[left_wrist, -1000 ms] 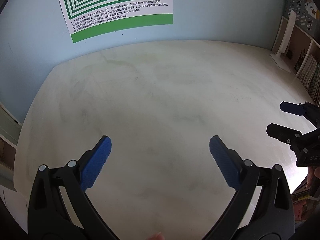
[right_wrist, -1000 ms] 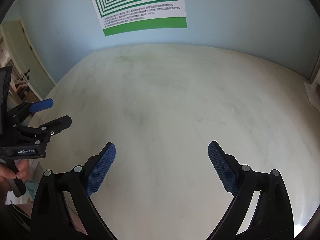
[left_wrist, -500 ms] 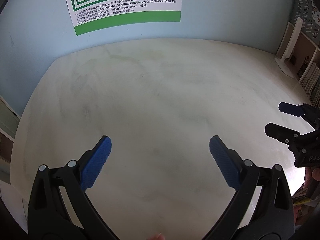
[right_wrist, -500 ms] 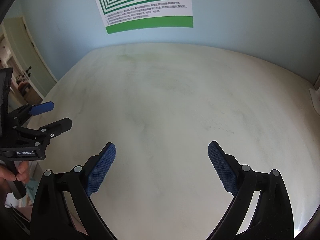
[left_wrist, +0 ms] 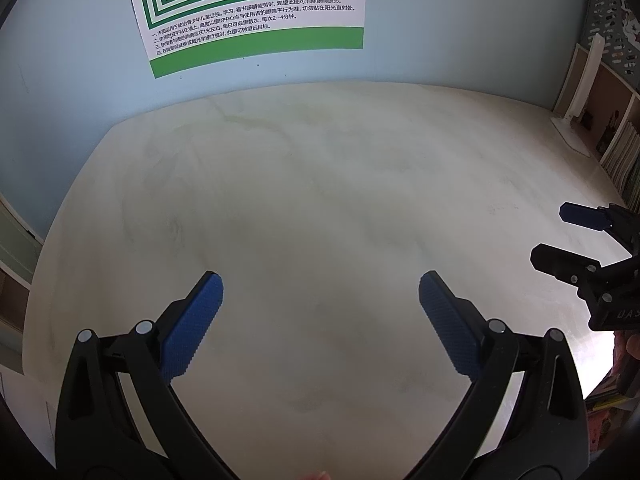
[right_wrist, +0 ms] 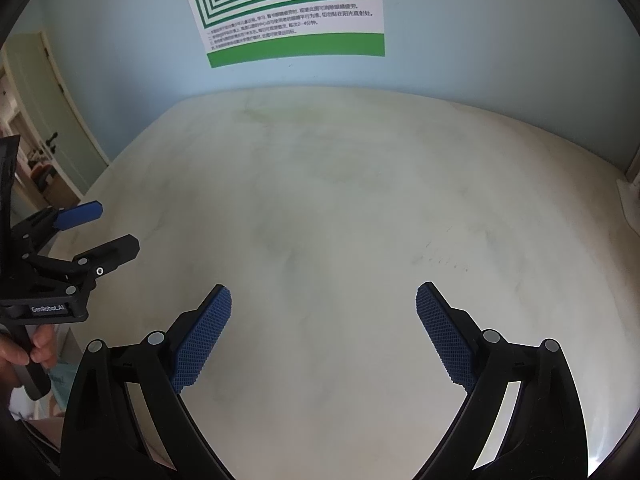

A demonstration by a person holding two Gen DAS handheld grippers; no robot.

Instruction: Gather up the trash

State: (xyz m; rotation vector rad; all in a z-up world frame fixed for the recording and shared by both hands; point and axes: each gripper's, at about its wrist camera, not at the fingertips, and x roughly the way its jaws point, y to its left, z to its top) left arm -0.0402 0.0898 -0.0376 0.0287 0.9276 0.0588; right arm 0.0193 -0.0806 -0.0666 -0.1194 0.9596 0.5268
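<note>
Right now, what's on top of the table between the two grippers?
Nothing: the table is bare, faintly stained, under the open left gripper and open right gripper. The gripper bodies cover its near edge, so anything there is unseen.

We see a cream tabletop with faint grey-green marbling, a pale blue wall, and a white poster bearing nested green squares, black text and a green band. Both grippers are black with blue cross-hatched pads.

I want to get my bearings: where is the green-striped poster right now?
The green-striped poster hangs on the blue wall behind the table's far edge, top centre in both wrist views.
</note>
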